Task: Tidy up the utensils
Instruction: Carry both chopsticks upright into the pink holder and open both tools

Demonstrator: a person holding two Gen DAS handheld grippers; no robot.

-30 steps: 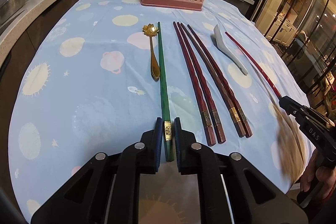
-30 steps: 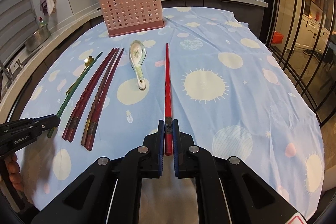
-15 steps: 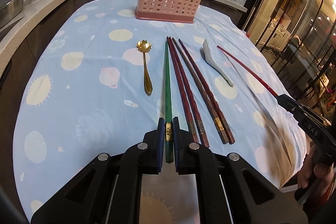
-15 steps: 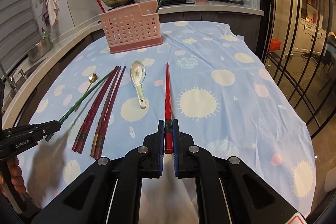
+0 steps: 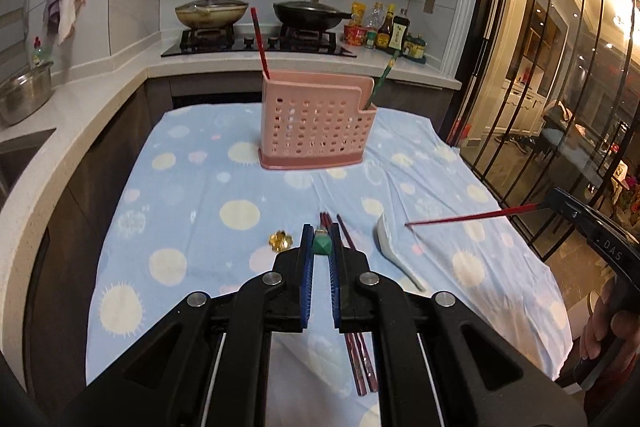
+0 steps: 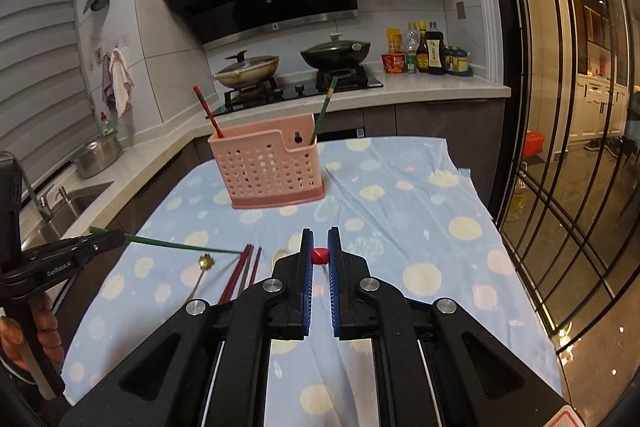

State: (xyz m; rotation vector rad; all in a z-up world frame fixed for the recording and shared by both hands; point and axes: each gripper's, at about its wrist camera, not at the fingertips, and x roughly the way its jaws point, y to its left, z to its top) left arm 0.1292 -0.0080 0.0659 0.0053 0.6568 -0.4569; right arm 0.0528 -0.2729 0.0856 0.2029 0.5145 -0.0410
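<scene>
1. The green chopstick (image 6: 176, 246) is thin and dark green. In the left wrist view only its butt end (image 5: 322, 245) shows, a faceted green tip between the blue pads. In the right wrist view it sticks out level from the left gripper, above the tabletop (image 5: 192, 195).
2. The red chopstick (image 5: 460, 218) is slim and bright red. In the left wrist view it juts out of the right gripper over the blue spotted cloth; in the right wrist view only its red butt end (image 6: 319, 255) shows between the pads.
3. The left gripper (image 5: 321, 241) has its fingers nearly together, pinching the green chopstick near its thick end. Its jaws have just been closing on it.
4. The right gripper (image 6: 319, 245) has its fingers pressed almost together, pinching the red chopstick near its thick end.
5. A pink perforated holder (image 5: 316, 125) stands upright at the far end of the tabletop. One red chopstick (image 5: 259, 41) leans out of its left end and one green chopstick (image 5: 383, 77) out of its right end.
6. Dark red-brown chopsticks (image 6: 242, 273) lie together on the cloth, near the middle.
7. A gold flower-headed spoon (image 6: 205, 267) lies just left of them.
8. A white ceramic spoon (image 5: 394, 247) lies to their right.
9. A hand (image 5: 610, 331) grips the right gripper's handle at the left wrist view's right edge.
</scene>
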